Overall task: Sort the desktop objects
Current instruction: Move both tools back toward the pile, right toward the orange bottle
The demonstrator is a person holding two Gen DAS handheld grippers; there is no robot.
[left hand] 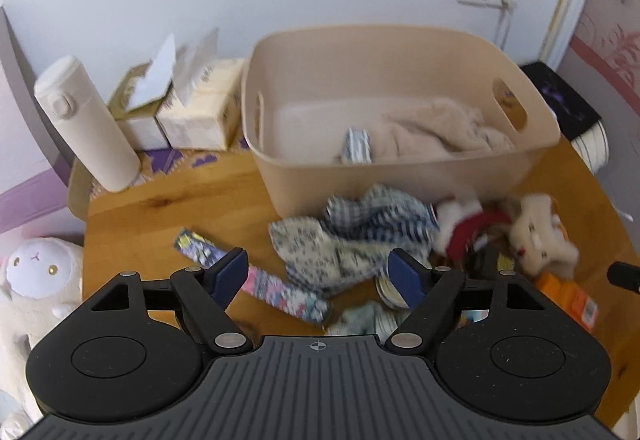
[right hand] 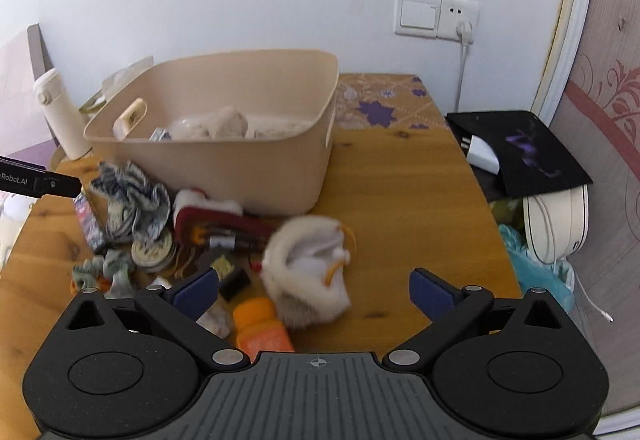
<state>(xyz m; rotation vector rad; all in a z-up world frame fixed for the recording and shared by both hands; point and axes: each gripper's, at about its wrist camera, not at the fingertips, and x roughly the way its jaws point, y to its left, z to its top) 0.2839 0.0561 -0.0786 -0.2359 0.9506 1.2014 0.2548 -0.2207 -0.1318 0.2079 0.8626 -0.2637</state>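
Over the table [right hand: 400,176] I hold both grippers, left [left hand: 318,274] and right [right hand: 314,290], spread wide and empty; clutter, a cloth [left hand: 352,236] and plush [right hand: 308,268], lies before the bin [left hand: 400,176].

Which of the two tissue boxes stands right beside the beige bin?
The cream-patterned tissue box, next to the bin's left wall. The other tissue box sits further left, nearer the white bottle.

Black left gripper [left hand: 318,274], right gripper [right hand: 314,290] w/ blue jaws, silver screws.
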